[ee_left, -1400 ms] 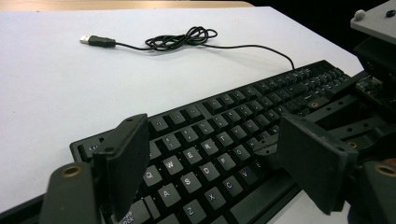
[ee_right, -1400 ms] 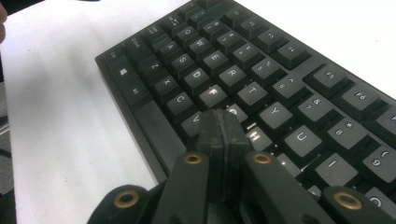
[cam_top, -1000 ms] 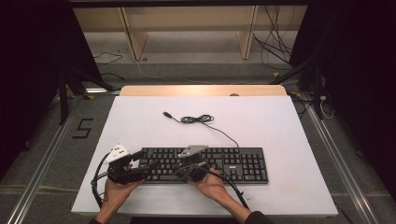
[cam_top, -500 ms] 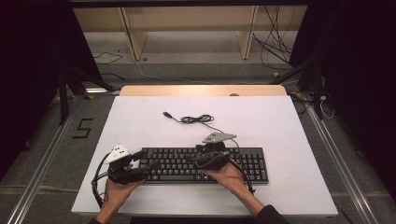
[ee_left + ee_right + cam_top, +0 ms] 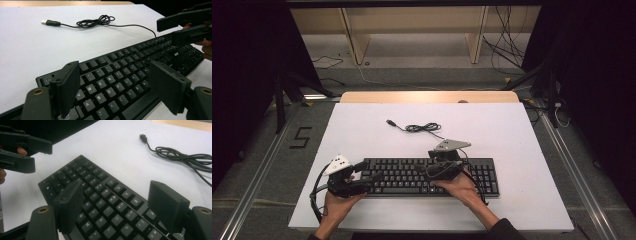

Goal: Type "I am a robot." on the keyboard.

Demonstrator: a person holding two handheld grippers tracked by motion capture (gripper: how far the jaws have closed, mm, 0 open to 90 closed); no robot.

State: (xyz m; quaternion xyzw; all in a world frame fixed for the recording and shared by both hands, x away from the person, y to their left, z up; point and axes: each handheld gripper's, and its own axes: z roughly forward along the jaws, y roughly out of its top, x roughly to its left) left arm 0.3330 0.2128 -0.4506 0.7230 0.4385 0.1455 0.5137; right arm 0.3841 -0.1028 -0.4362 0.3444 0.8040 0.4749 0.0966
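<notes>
At the left end of the white table (image 5: 512, 135), the left gripper (image 5: 364, 178) sits in the person's left hand (image 5: 334, 207), its grey three-cornered plate uppermost and its black cable looping down beside the wrist; it points across at the left end of the black keyboard (image 5: 402, 176). In the left gripper view its jaws stand wide apart with nothing between them, hanging over the letter keys (Q, W, E, R and the rows below are readable in the gap), and no pad touches a key. The keyboard lies flat near the person's edge of the table, long side running left to right. Its thin black cable (image 5: 423, 128) runs from the back edge to a loose coil further up the table and ends in a USB plug (image 5: 390, 122) lying free on the white surface, well apart from both grippers. Over the middle of the keyboard is the right gripper (image 5: 422, 170), held in the right hand (image 5: 462, 187), which rests at the keyboard's near edge. Its jaws have just been opening and now stand wide (the right gripper view shows keys such as K, L, O and P in the gap), with nothing gripped. The two grippers point toward each other along the keyboard, near but apart.
</notes>
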